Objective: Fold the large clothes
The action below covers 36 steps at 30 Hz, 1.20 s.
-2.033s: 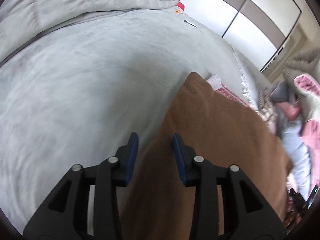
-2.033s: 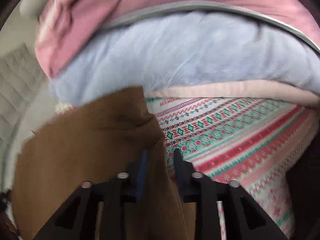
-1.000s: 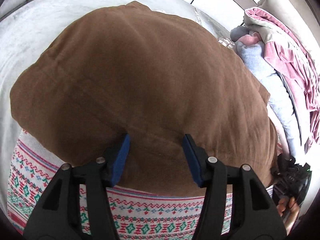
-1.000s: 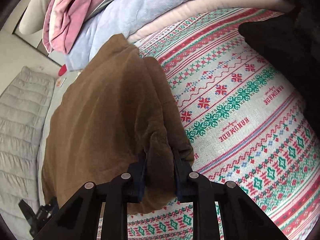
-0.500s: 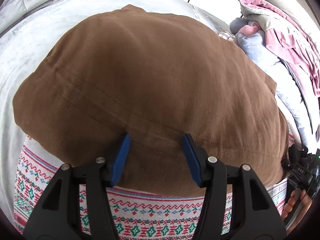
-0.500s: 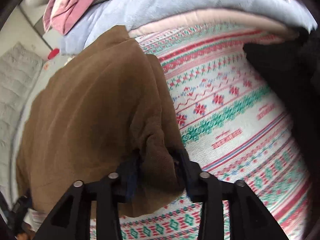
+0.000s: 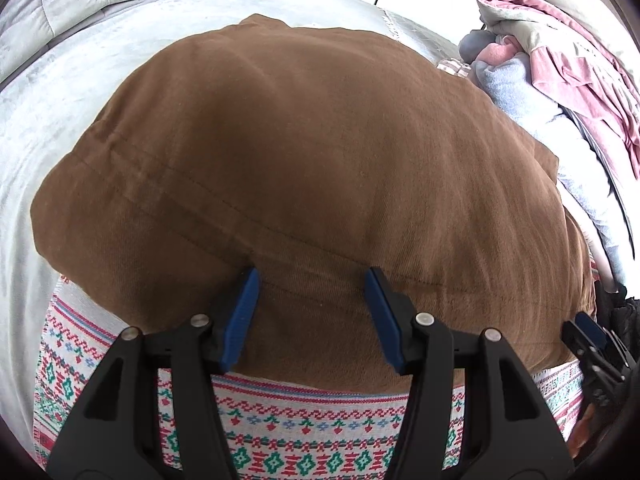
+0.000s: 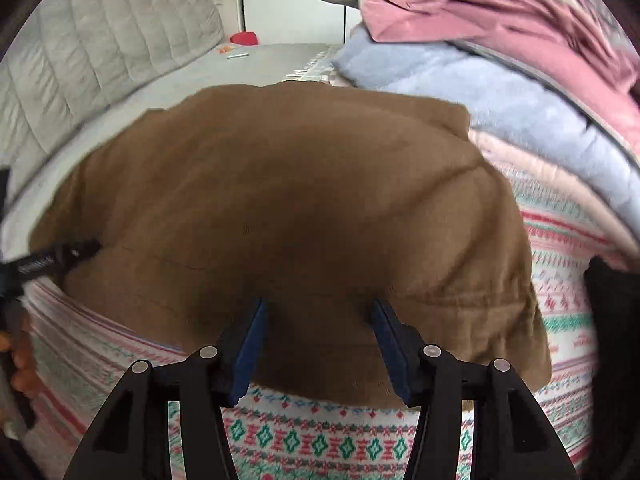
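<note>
A folded brown garment (image 7: 304, 140) lies flat on a patterned red, green and white cloth (image 7: 280, 420) spread on the bed. My left gripper (image 7: 311, 276) hovers over the garment's near hem, jaws apart, pads not pressing the cloth. In the right wrist view the same brown garment (image 8: 280, 200) rests on the patterned cloth (image 8: 312, 440). My right gripper (image 8: 319, 304) is over its near edge with the jaws opening. The fabric lies under and between the fingers, loose and not pinched.
A heap of pink and light blue clothes (image 7: 520, 92) (image 8: 460, 92) borders the garment on the right. Grey bed sheet (image 7: 60, 100) stretches to the left, with a quilted grey cover (image 8: 100, 60) behind. A hand (image 8: 20, 360) shows at the left edge.
The right gripper let go of the brown garment's folded edge, its jaws spread, and it rolled and swung sideways to face the near hem. The left gripper barely moved and stayed open.
</note>
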Each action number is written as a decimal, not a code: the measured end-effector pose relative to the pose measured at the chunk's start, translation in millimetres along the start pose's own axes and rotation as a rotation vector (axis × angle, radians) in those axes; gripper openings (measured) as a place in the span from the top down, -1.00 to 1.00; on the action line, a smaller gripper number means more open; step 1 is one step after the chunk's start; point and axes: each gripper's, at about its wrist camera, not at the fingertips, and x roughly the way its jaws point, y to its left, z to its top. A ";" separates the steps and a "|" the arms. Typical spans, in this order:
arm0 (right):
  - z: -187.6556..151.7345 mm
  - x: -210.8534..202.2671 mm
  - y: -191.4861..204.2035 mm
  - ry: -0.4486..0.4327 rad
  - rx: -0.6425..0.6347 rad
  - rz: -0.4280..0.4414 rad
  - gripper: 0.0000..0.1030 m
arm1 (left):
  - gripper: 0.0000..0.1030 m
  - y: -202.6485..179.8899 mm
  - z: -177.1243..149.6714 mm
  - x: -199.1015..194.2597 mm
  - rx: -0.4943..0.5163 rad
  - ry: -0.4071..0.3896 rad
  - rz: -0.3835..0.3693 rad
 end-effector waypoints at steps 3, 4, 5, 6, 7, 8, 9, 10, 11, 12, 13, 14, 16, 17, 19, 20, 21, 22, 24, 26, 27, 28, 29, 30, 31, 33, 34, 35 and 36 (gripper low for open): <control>-2.1 11.8 0.8 0.018 0.002 0.007 -0.07 | -0.11 -0.6 -0.6 0.0 0.006 -0.003 0.003; -4.8 22.9 -7.0 0.060 0.048 0.044 -0.07 | -0.11 -1.1 -0.8 -0.1 0.008 -0.003 0.004; -7.6 34.2 -14.9 0.099 0.098 0.083 -0.07 | -0.11 -1.9 -1.0 0.0 0.011 -0.003 0.007; -8.4 41.0 -18.2 0.118 0.119 0.099 -0.07 | -0.11 -2.2 -1.3 0.0 0.013 -0.003 0.009; -6.8 44.0 -17.5 0.125 0.109 0.088 -0.07 | -0.11 -3.0 -1.7 0.0 0.017 -0.005 0.012; -5.3 44.2 -13.3 0.130 0.090 0.062 -0.07 | -0.11 -3.3 -1.9 -0.3 0.020 -0.006 0.015; -5.5 43.3 -9.8 0.130 0.074 0.039 -0.07 | -0.11 -3.5 -2.4 -0.9 0.022 -0.008 0.015; -6.5 41.8 -6.7 0.123 0.058 0.017 -0.07 | -0.11 -3.5 -2.6 -2.2 0.023 -0.012 0.014; -7.0 40.3 -7.0 0.116 0.056 0.014 -0.07 | -0.11 -3.6 -2.4 -4.3 0.021 -0.015 0.014; -6.8 38.2 -9.5 0.111 0.063 0.022 -0.07 | -0.11 -4.0 -2.1 -6.7 0.021 -0.018 0.016; -7.0 34.5 -10.0 0.108 0.069 0.031 -0.07 | -0.11 -4.8 -1.4 -10.3 0.023 -0.022 0.021; -6.2 28.7 -14.1 0.102 0.078 0.043 -0.07 | -0.11 -7.4 -1.1 -14.6 0.032 -0.031 0.030; -4.7 13.3 -23.3 0.068 0.109 0.054 -0.09 | -0.11 -18.4 -2.3 -25.7 0.088 -0.077 0.044; 1.0 10.4 -33.5 0.044 0.123 0.056 -0.10 | -0.12 -26.3 -4.2 -31.3 0.128 -0.103 0.043; 1.8 -8.3 -36.0 0.001 0.149 0.078 -0.10 | -0.14 -45.9 -11.1 -38.1 0.214 -0.130 0.022; 2.0 -9.2 -38.7 0.000 0.159 0.096 -0.10 | -0.15 -58.3 -16.5 -38.8 0.258 -0.127 -0.009; -0.6 -10.2 -39.0 0.007 0.165 0.100 -0.10 | -0.15 -65.9 -19.4 -37.7 0.282 -0.120 -0.029; -2.2 -7.7 -40.8 0.023 0.174 0.095 -0.10 | -0.15 -75.1 -23.7 -36.9 0.310 -0.113 -0.051; -6.3 -5.7 -42.7 0.049 0.185 0.090 -0.10 | -0.15 -92.4 -30.9 -33.9 0.366 -0.105 -0.084; -6.3 -4.9 -42.5 0.062 0.191 0.090 -0.10 | -0.15 -103.9 -34.3 -30.7 0.406 -0.105 -0.085; -5.8 -5.4 -40.9 0.059 0.191 0.091 -0.10 | -0.15 -108.7 -35.6 -27.8 0.426 -0.105 -0.075; -2.7 -5.2 -37.1 0.053 0.189 0.093 -0.10 | -0.15 -111.6 -34.7 -23.2 0.443 -0.102 -0.062; -2.7 -6.5 -36.2 0.051 0.184 0.097 -0.11 | -0.15 -113.2 -36.0 -18.8 0.458 -0.099 -0.046; -2.0 -4.3 -34.0 0.057 0.180 0.101 -0.13 | -0.15 -114.1 -37.5 -13.3 0.471 -0.092 -0.030; -0.7 0.9 -32.0 0.071 0.176 0.102 -0.18 | -0.15 -116.2 -39.7 -7.7 0.486 -0.083 -0.016; -3.5 9.5 -30.4 0.113 0.169 0.088 -0.19 | -0.19 -121.7 -44.8 -1.2 0.532 -0.083 0.018; -4.0 12.4 -29.1 0.120 0.163 0.085 -0.20 | -0.20 -124.0 -44.7 2.0 0.547 -0.080 0.031; -4.0 12.8 -27.5 0.121 0.159 0.082 -0.20 | -0.20 -124.5 -41.8 4.8 0.538 -0.070 0.027; -3.0 11.5 -27.1 0.116 0.160 0.080 -0.20 | -0.20 -122.3 -39.4 5.8 0.523 -0.063 0.018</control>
